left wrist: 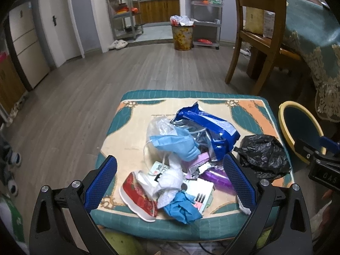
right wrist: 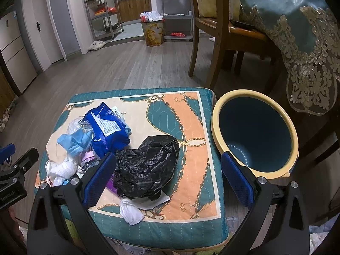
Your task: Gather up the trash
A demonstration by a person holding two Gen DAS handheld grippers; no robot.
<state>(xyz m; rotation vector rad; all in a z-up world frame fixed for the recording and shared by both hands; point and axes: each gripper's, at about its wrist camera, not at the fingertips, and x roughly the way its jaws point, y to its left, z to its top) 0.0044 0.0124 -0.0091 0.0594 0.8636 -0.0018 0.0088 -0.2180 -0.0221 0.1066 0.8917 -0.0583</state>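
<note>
Trash heap on a cushioned surface, bin waiting beside it, nothing collected yet.

The patterned cushion surface (right wrist: 191, 114) carries all the litter, and the yellow-rimmed bin (right wrist: 214, 114) stands just beside its right edge with a bare-looking interior, so the task seems at its very start. The crumpled black bag (right wrist: 146, 165) lies nearest the bin; left of it sit the blue foil packet (left wrist: 210, 123), a blue face mask (left wrist: 176, 144), a red patterned wrapper (left wrist: 140, 195), white tissue and small paper scraps. The right gripper (right wrist: 167, 174) hangs over the black bag with jaws spread, holding nothing. The left gripper (left wrist: 170, 178) is likewise released, straddling the near part of the pile. Every piece is left to move.
</note>
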